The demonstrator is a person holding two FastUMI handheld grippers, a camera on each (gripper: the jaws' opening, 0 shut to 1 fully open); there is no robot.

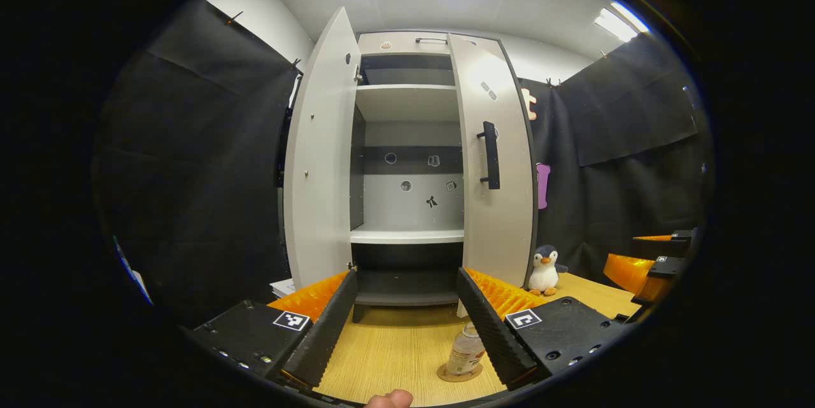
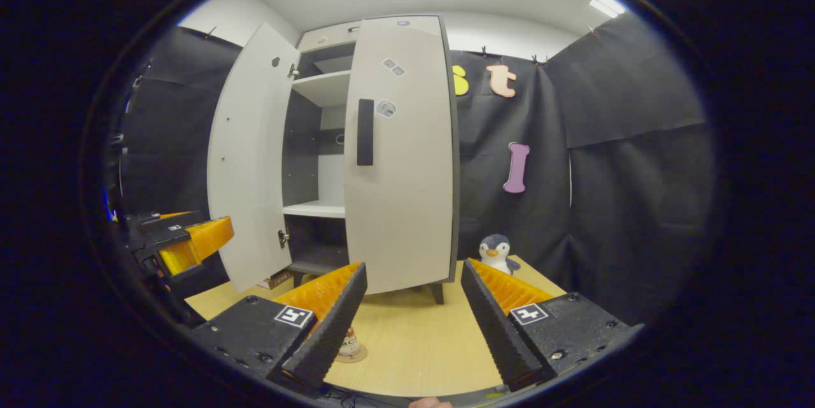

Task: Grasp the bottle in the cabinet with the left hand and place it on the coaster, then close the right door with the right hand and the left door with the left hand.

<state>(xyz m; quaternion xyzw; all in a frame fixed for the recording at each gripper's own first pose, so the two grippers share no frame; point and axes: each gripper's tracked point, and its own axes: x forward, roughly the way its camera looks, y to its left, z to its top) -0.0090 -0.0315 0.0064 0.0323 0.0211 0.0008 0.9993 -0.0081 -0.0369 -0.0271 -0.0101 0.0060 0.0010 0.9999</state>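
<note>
A clear bottle (image 1: 465,349) stands upright on a round coaster (image 1: 460,373) on the wooden table, just left of my left gripper's right finger. My left gripper (image 1: 407,277) is open and faces the cabinet (image 1: 407,102). The left door (image 1: 321,153) stands wide open. The right door (image 1: 496,204) with its black handle (image 1: 490,154) covers the cabinet's right half, closed or nearly so. In the right gripper view my right gripper (image 2: 414,268) is open in front of the right door (image 2: 398,160). Its left finger partly hides the bottle (image 2: 349,345).
A penguin plush (image 1: 544,271) sits on the table to the right of the cabinet. The left gripper (image 2: 184,242) appears at the left edge of the right gripper view, and the right gripper (image 1: 656,261) at the right edge of the left gripper view. Black cloth walls surround the table (image 2: 414,344).
</note>
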